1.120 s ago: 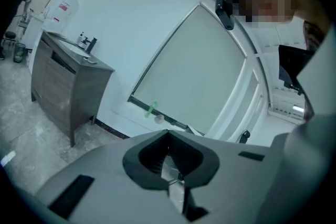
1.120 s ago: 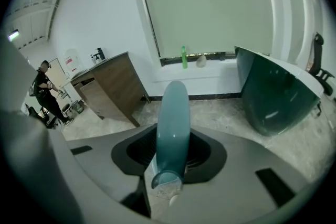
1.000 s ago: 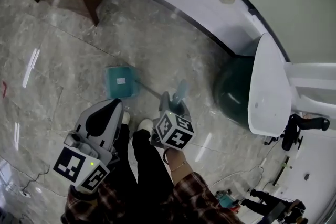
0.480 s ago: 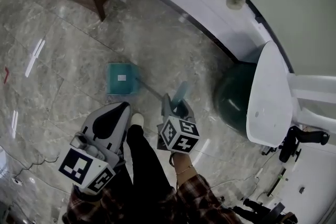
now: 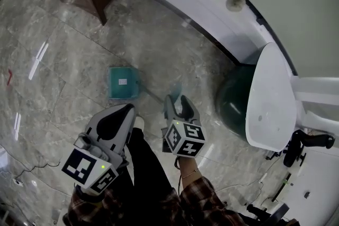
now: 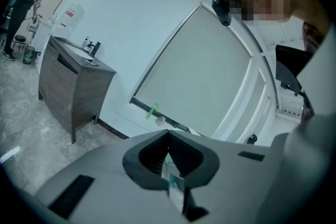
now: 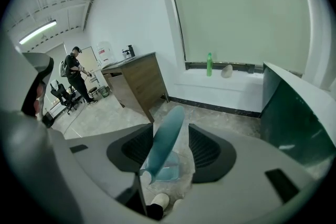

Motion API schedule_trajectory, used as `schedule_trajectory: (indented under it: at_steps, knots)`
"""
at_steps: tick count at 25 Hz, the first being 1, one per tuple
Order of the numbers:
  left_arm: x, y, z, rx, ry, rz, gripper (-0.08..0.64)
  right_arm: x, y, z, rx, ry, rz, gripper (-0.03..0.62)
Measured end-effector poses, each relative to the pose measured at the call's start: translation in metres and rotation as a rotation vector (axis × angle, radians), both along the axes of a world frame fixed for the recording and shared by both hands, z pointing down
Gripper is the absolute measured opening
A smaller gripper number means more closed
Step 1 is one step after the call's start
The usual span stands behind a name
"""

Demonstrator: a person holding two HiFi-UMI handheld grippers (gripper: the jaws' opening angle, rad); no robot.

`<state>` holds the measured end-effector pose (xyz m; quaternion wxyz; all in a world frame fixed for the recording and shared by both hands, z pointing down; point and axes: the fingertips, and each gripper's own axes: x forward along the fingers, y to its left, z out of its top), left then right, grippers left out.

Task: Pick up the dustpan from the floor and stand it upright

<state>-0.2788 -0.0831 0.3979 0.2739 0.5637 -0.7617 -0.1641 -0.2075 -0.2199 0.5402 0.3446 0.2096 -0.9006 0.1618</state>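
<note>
While the left gripper hangs aside, jaws together and empty, the right gripper has just been opening its jaws around the teal handle, and the dustpan looks stood up on the floor, with only pulling clear left!

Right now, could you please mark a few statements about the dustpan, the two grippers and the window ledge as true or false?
1. The handle of the dustpan stands between the jaws of the right gripper. True.
2. The right gripper is clamped on that handle. False: its jaws stand apart, having just been opening.
3. The left gripper holds the dustpan. False: the left gripper is shut on nothing, away from the dustpan.
4. A green bottle stands on the window ledge. True.
</note>
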Motion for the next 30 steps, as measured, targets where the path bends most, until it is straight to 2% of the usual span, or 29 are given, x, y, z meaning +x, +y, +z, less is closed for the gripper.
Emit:
schedule_trajectory:
  at_steps: [4, 8, 15, 18, 20, 24, 28, 30]
  knots:
    - [0.0, -0.004, -0.025, 0.014, -0.019, 0.003, 0.008, 0.003, -0.003, -0.027, -0.033, -0.034, -0.009, 0.198]
    - [0.002, -0.006, -0.068, 0.036, -0.053, 0.024, 0.009, 0.003, 0.005, -0.083, -0.093, -0.115, -0.049, 0.198]
    - [0.02, -0.005, -0.143, 0.045, -0.098, 0.074, 0.009, -0.006, 0.043, -0.221, -0.164, -0.35, -0.236, 0.196]
    - [0.034, -0.008, -0.175, 0.073, -0.122, 0.098, 0.008, -0.002, 0.048, -0.274, -0.104, -0.447, -0.272, 0.191]
    - [0.044, -0.008, -0.195, 0.088, -0.149, 0.118, 0.008, 0.003, 0.047, -0.306, -0.065, -0.507, -0.275, 0.153]
    - [0.042, -0.01, -0.228, 0.112, -0.206, 0.132, 0.009, -0.006, 0.046, -0.359, -0.112, -0.654, -0.265, 0.135]
    - [0.05, -0.011, -0.251, 0.137, -0.258, 0.117, 0.009, 0.0, 0.055, -0.391, 0.0, -0.675, -0.305, 0.027]
    - [0.056, -0.01, -0.257, 0.143, -0.274, 0.105, 0.009, 0.007, 0.064, -0.397, 0.027, -0.659, -0.347, 0.012]
